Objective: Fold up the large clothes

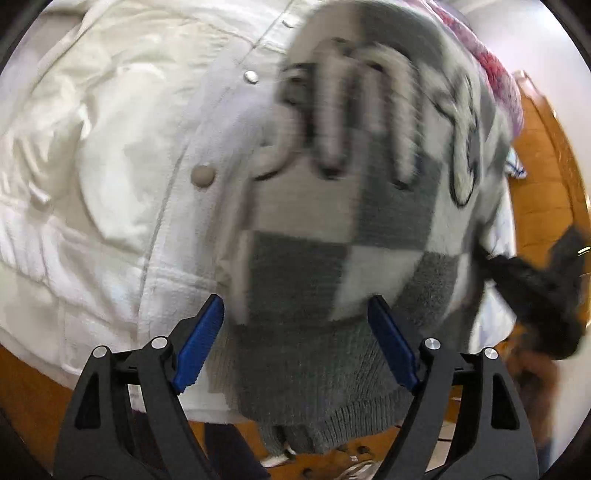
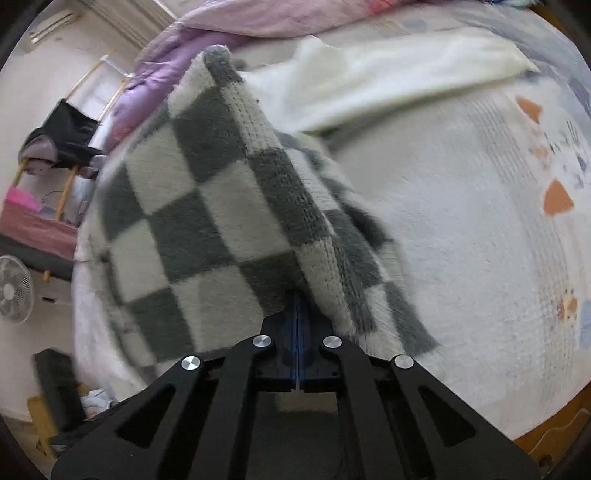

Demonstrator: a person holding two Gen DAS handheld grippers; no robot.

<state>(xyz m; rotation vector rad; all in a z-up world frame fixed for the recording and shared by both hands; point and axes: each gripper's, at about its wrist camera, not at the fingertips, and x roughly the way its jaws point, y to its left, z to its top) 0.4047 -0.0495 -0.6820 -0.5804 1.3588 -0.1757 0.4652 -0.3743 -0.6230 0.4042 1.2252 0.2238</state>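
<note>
A grey and white checkered knit sweater [image 1: 332,229] with large letters on it hangs in front of my left gripper [image 1: 295,317], which is open, its blue pads either side of the ribbed hem without touching it. In the right wrist view the same sweater [image 2: 207,206] rises in a peak. My right gripper [image 2: 297,317] is shut on its edge and holds it up above the bed.
A white jacket [image 1: 122,155] with snap buttons lies left of the sweater. A cream garment [image 2: 388,74] and a purple quilt [image 2: 229,26] lie further back on the patterned bedsheet [image 2: 480,221]. A fan [image 2: 14,290] and a clothes rack [image 2: 66,147] stand at left.
</note>
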